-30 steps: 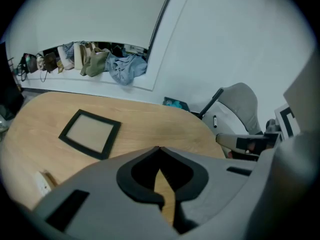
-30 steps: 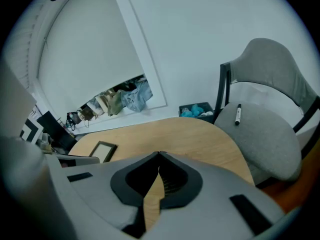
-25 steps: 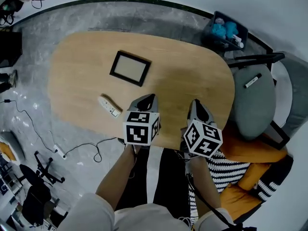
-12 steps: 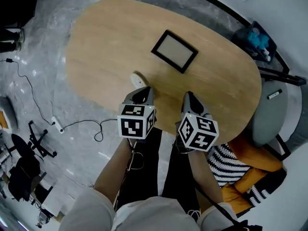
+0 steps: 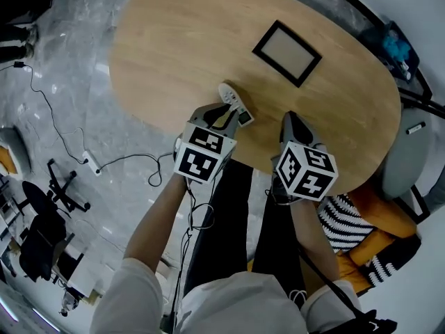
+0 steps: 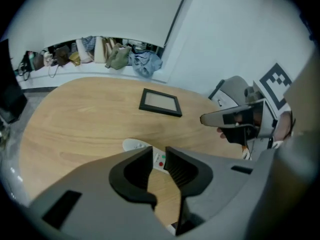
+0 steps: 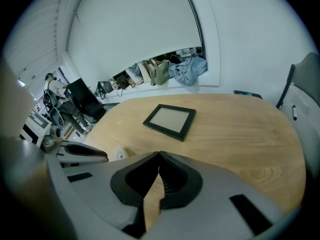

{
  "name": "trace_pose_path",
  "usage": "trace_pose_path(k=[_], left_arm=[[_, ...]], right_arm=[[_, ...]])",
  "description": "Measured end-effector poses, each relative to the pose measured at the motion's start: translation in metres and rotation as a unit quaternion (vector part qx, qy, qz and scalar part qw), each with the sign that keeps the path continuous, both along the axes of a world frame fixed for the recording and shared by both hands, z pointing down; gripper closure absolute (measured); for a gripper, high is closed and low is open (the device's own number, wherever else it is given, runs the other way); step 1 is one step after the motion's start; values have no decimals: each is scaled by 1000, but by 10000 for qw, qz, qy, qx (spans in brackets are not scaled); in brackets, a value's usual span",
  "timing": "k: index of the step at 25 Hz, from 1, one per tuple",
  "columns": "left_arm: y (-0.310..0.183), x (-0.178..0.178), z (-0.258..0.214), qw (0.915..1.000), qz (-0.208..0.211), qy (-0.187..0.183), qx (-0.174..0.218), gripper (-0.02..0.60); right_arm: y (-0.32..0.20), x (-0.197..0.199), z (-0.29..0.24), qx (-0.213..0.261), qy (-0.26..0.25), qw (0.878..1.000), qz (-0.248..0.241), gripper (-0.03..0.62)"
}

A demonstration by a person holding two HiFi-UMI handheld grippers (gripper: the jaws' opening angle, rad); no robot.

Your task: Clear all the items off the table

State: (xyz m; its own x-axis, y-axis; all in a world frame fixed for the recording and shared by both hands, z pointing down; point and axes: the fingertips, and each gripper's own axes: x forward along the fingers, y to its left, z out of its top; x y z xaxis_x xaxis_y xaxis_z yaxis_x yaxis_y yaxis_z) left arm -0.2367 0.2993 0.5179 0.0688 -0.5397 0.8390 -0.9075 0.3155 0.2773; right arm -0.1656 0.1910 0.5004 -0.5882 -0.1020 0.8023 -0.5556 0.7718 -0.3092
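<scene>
A white remote (image 5: 235,104) lies near the front edge of the oval wooden table (image 5: 174,40). A black picture frame (image 5: 286,44) lies flat farther back. My left gripper (image 5: 222,114) hovers over the near end of the remote. Its jaws have just been opening and stand a little apart. In the left gripper view the remote (image 6: 134,145) shows through the narrow gap of the left gripper (image 6: 159,156), and neither pad presses on it. My right gripper (image 5: 289,121) is shut and empty over bare wood to the right; its tips (image 7: 159,155) meet, and the frame (image 7: 170,119) lies ahead of them.
A grey chair (image 5: 403,165) with a marker pen (image 5: 415,127) on its seat stands at the table's right end. Beyond it is a dark crate (image 5: 400,44) of blue things. A cable and power strip (image 5: 90,164) lie on the floor to the left.
Both grippers have moved left along the table's front edge. The left one, which was to the right of the remote, now sits over it, and its jaws have parted slightly.
</scene>
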Motion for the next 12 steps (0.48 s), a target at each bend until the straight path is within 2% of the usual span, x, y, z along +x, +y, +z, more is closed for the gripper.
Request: trace_pose_path(k=[1,3,5,7,9,12], left_arm=[[-1,3,3,9997,257,53,24,472],[-2,9,7,9961,877,27,55,412],[-3,11,9,9849,1713,-238,75,368],[-3,11,11,9605,2721,-584,55,326],[-3,11,16,9271,3650,-845,-20,314],[-6,13,24,8827,4569,-1097,-111,311]], right_arm=[[-1,1,1,8,13,10000,13,570],[-2,5,3,9,49,10000,50,570],[-2,7,5,-3,83,9999,91,569],[-2,8,7,-21,111,9998,131,569],[-2,9,10,-46,142,9997,172,569],[-3,12,13,-92,176,9995,239,570]])
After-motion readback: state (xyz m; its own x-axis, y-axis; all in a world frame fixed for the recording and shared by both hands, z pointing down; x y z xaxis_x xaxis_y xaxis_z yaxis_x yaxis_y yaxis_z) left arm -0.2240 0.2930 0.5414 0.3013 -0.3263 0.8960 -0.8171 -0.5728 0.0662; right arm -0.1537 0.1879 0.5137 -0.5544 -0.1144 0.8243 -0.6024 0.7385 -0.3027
